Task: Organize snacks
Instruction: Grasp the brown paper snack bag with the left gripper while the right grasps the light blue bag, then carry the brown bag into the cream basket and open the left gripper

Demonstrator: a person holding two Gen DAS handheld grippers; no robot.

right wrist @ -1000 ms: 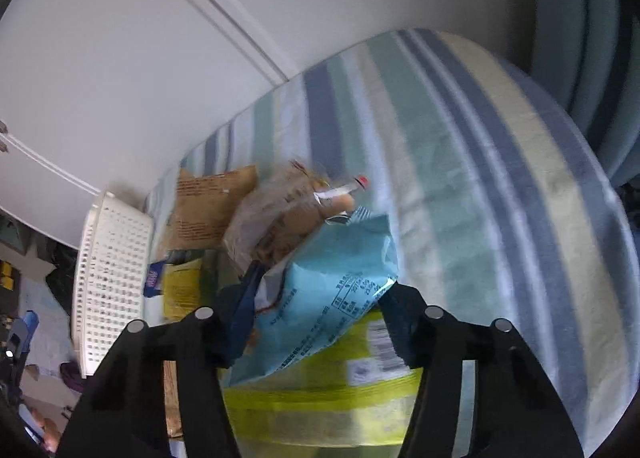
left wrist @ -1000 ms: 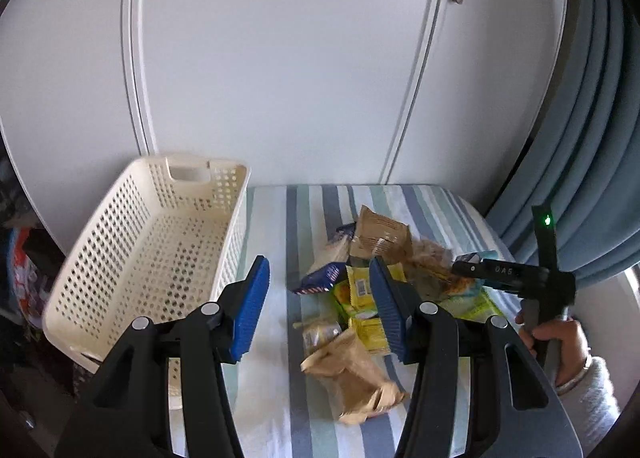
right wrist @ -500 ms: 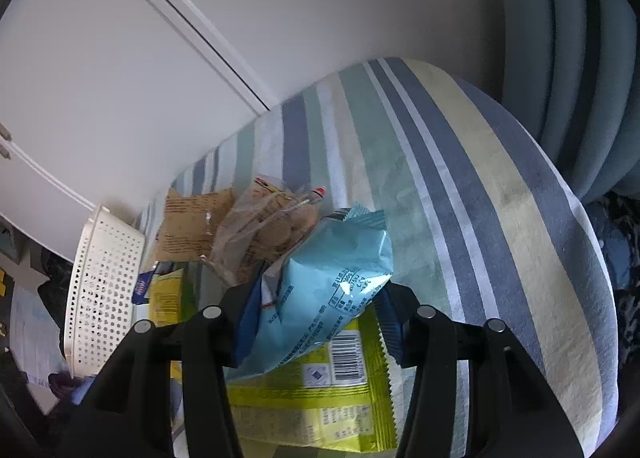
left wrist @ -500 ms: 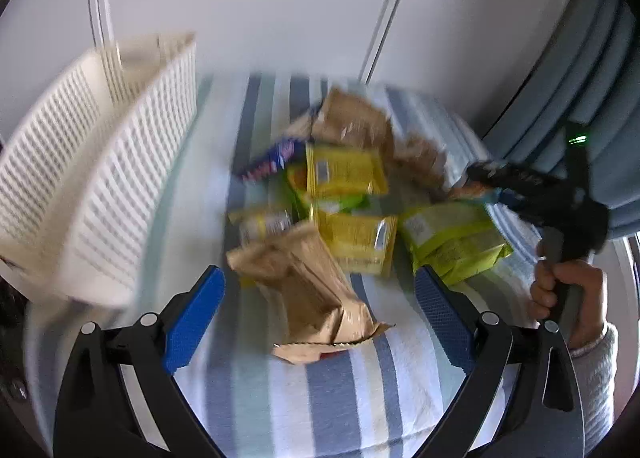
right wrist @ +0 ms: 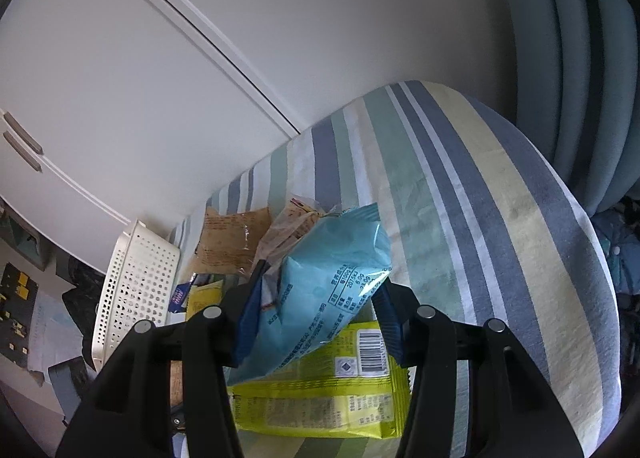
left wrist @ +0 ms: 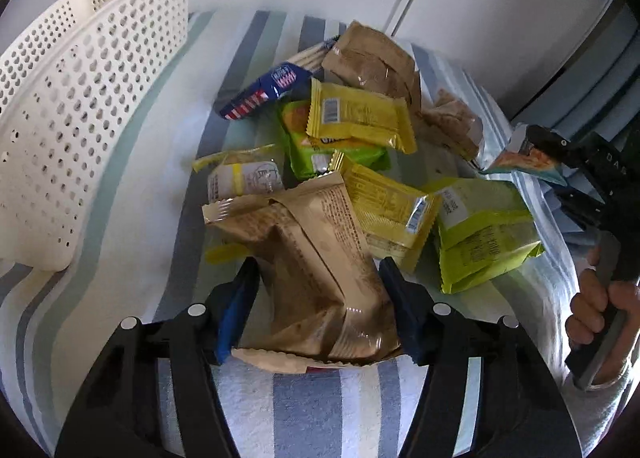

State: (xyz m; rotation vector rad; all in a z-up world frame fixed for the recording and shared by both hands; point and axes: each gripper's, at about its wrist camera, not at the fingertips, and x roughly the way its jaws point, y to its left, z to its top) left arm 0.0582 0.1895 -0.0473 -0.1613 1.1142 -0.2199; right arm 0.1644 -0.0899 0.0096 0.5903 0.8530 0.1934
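Note:
A pile of snack packs lies on the striped cloth (left wrist: 132, 218). My left gripper (left wrist: 320, 278) is shut on the brown paper bag (left wrist: 312, 242) at the pile's near end, one blue pad pressing each side. Behind it lie yellow packs (left wrist: 360, 118), a green pack (left wrist: 316, 150), a navy pack (left wrist: 260, 94) and a lime bag (left wrist: 480, 230). My right gripper (right wrist: 320, 282) is shut on a light blue bag (right wrist: 328, 278), held just above the lime bag (right wrist: 320, 398). The right gripper (left wrist: 536, 138) also shows at the right of the left wrist view. The white perforated basket (left wrist: 80, 98) stands left of the pile.
White cupboard doors (right wrist: 160, 78) rise behind the table. A blue-grey curtain (right wrist: 580, 58) hangs at the right. The basket (right wrist: 136, 290) sits at the cloth's left edge. A person's hand (left wrist: 600, 318) holds the right gripper's handle. Bare striped cloth (right wrist: 480, 218) lies right of the pile.
My left gripper came down to the pile, spread wide, then closed around the brown bag. My right gripper raised the light blue bag a little off the lime bag.

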